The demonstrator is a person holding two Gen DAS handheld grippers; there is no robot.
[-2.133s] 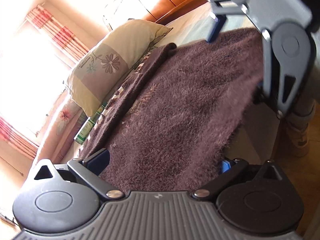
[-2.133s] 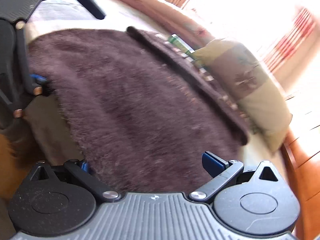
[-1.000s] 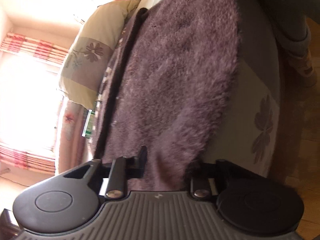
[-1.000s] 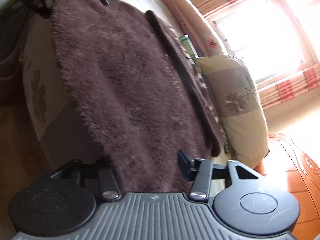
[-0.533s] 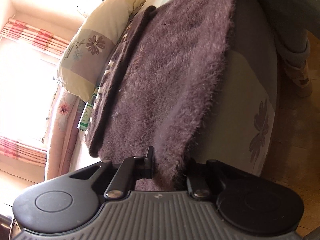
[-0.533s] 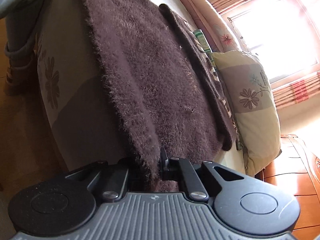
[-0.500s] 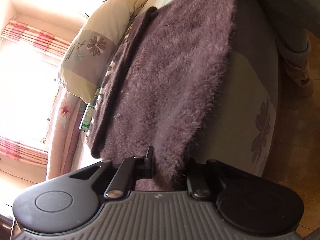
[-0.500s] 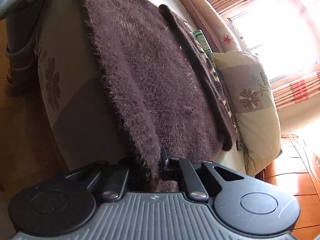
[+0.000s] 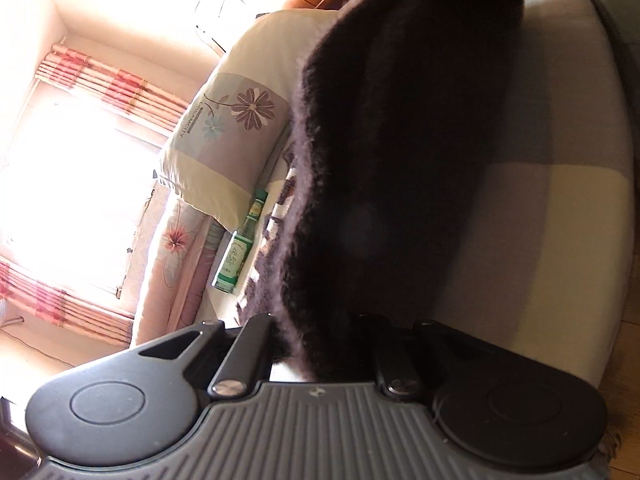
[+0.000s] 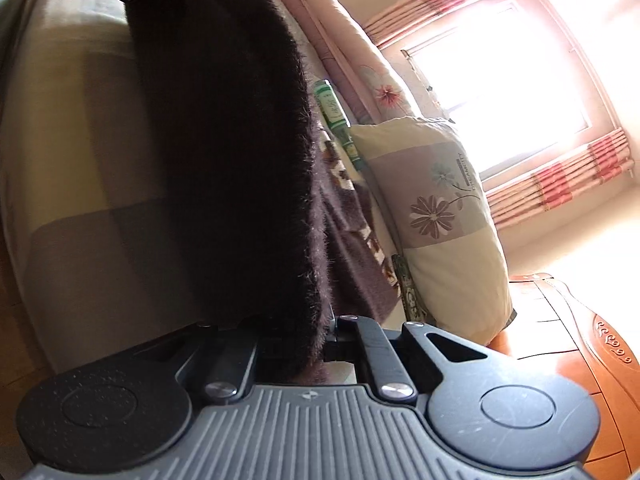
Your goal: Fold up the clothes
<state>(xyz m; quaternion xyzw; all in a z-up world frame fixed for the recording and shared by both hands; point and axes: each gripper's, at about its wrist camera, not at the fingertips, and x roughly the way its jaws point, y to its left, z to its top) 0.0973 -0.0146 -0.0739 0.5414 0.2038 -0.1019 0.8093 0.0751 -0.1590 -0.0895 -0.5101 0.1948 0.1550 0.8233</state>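
Left gripper (image 9: 320,354) and right gripper (image 10: 294,344) both clamped tight, angled slightly downward.

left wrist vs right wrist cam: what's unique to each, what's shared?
Left wrist only: the left gripper, jaws shut on the fuzzy brown garment, and wooden furniture along the top edge.

Right wrist only: the right gripper, jaws shut on the same garment, and a carved wooden nightstand.

Both: the garment's held edge raised off the bed, the floral pillow, the green bottle and the bright window.
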